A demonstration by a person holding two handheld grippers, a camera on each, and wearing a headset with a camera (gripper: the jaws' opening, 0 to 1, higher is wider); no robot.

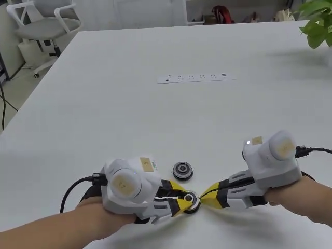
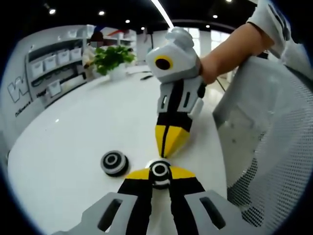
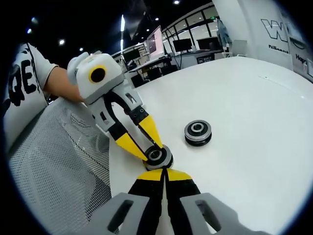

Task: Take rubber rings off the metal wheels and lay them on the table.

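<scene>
Left claw [image 2: 160, 174] was clamped on a wheel [image 2: 160, 169], yellow tips pinching it from both sides, so the wheel sat right at the tips with its flat face turned up. Whether it rested on the table [image 1: 155, 114] or hung just above it, I couldn't tell. Dead ahead, nose to nose, was the right claw [image 3: 165, 175], its jaws drawn together to a thin seam and touching the wheel's near rim. That was the relation that mattered. The rubber ring [image 3: 167, 157], the dark outer band by my reading, lay straight in front of the right tips, so the right claw looked the one to peel while the left held firm. Had it nipped any rubber? The frames didn't settle it. The right gripper view gave that closed seam and the left tips straddling the wheel, and the head view gave the two claws meeting in one line. Off to the side, near but apart, a second wheel [image 1: 182, 169] lay flat.
</scene>
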